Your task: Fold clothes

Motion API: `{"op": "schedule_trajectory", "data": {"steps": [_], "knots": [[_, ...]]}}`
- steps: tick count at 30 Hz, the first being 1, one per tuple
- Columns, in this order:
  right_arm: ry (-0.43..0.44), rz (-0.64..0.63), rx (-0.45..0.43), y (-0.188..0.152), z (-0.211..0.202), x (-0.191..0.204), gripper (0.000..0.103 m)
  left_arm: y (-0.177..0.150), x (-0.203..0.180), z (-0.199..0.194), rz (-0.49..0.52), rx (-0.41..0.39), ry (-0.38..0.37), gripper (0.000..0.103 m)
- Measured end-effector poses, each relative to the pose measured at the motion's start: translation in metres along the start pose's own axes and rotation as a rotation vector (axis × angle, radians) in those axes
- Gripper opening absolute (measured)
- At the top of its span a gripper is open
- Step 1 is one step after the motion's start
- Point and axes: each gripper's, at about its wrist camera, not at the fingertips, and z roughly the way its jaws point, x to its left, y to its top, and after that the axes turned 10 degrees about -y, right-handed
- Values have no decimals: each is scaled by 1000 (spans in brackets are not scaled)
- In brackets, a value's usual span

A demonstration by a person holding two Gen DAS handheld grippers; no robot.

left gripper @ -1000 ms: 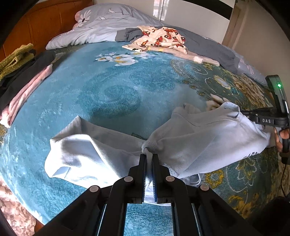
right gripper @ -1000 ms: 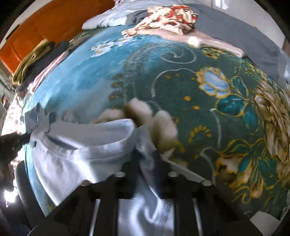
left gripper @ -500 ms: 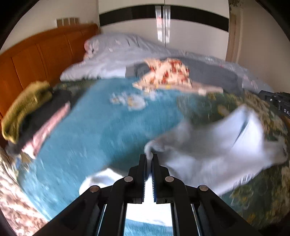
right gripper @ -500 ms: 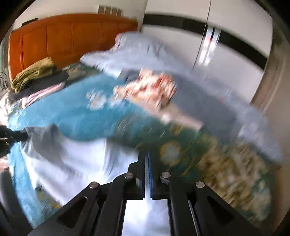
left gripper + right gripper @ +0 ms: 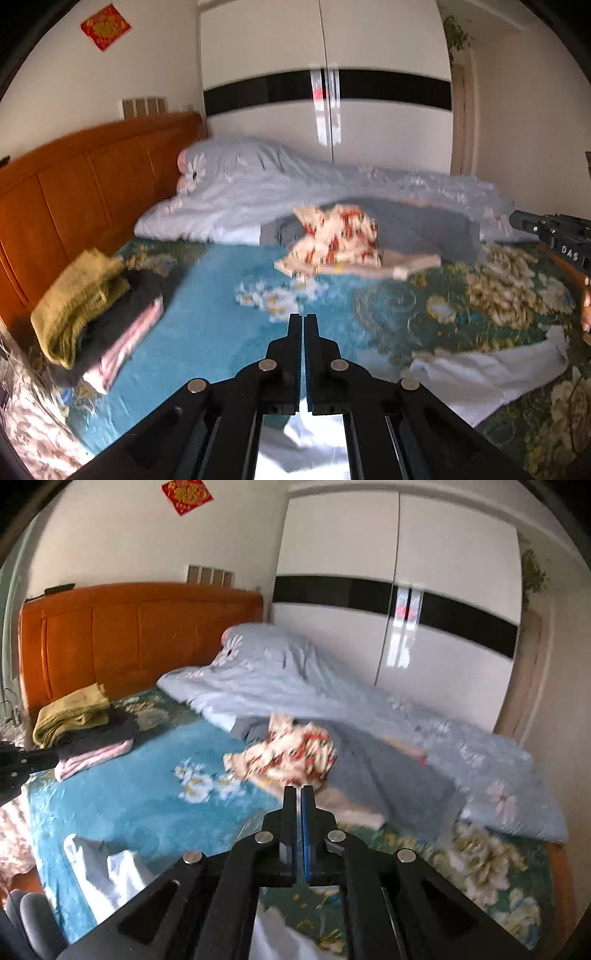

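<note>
A white garment [image 5: 480, 376] hangs low over the teal floral bedspread [image 5: 221, 317], spread between my two grippers. My left gripper [image 5: 303, 317] is raised and shut. White cloth shows under its jaws, none at the tips. In the right wrist view the same garment [image 5: 103, 867] droops at lower left and runs under my right gripper [image 5: 299, 788], which is also shut and held high. The right tool's black body [image 5: 554, 236] shows at the far right edge of the left wrist view, with a hand [image 5: 585, 314] below it.
A folded stack of olive, dark and pink clothes [image 5: 92, 317] sits by the orange headboard [image 5: 74, 184]. A floral garment [image 5: 332, 236] and a grey one [image 5: 424, 229] lie mid-bed before a pale blue duvet [image 5: 258, 184]. A white wardrobe [image 5: 325, 92] stands behind.
Both grippers have swung up from the bedspread, lifting the white garment. The views now face the headboard and wardrobe, and the cloth has dropped below the fingertips.
</note>
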Motion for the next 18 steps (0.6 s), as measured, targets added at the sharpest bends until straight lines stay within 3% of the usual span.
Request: {"op": "schedule_trajectory", "data": {"steps": [2,7,12,13,15,16,17,18], "knots": [[13,16,-1,3,-1,-3,2,-15,8,16,-34,66,-29,2],[61,30,132,-33,26,-5,2,-46,35,55,-174,196,-116,2],[96,87,249,-71,58,-13,2,-69,53,93,-248,297,-138,6],[107,95,264,-78,63,-14,2,-72,58,102,-261,314,-155,10],[125,102,295,-92,74,-13,2,-77,66,121,-288,348,-187,27],[132,105,311,-97,79,-13,2,-80,69,130,-297,368,-204,48],[142,114,327,-102,84,-13,2,-83,71,139,-294,389,-224,59],[154,130,341,-107,89,-15,3,-86,71,147,-285,406,-240,60]]}}
